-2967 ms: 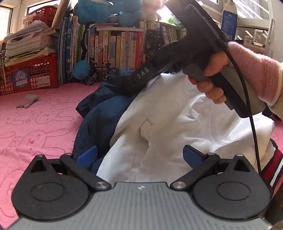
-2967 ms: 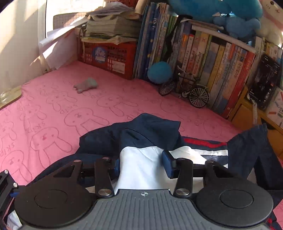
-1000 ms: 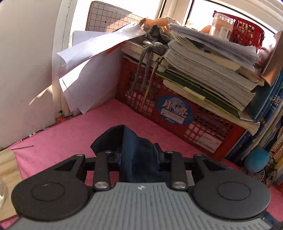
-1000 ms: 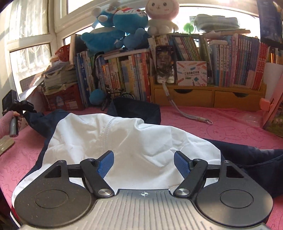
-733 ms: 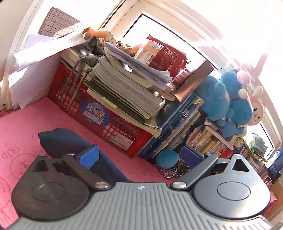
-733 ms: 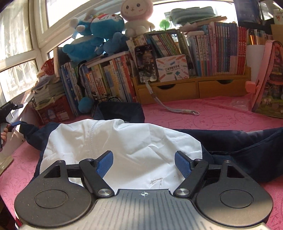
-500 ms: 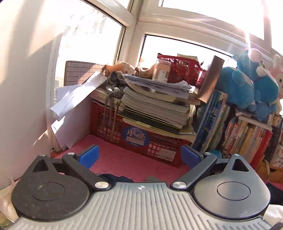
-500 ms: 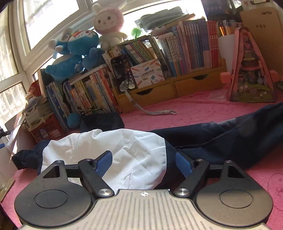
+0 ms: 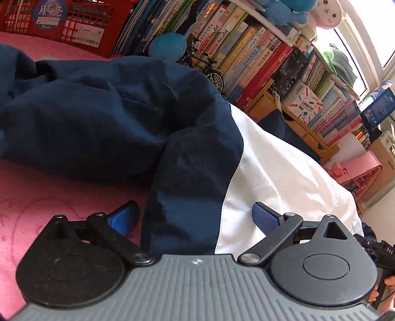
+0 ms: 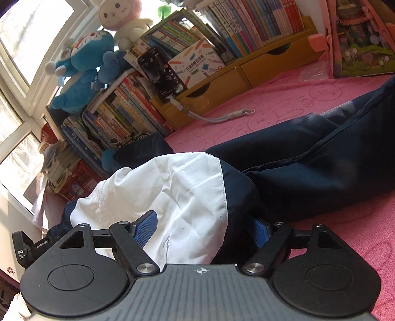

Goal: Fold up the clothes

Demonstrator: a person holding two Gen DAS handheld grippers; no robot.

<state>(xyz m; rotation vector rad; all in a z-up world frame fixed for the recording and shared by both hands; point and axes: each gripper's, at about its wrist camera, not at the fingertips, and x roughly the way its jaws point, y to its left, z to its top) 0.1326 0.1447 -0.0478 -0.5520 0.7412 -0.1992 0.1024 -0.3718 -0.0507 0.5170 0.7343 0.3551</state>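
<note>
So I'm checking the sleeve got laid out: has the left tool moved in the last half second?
Yes. The left tool has swung right and down: the red crate went from centre to the top left, and the jacket now lies between its open fingers.

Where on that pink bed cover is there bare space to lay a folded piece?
Bare pink bunny-print cover lies between the yellow wooden drawers and the navy and white jacket, crossed only by a pale cord. Another bare patch sits beside the left tool, below the navy sleeve. The book row edge is crowded.
</note>
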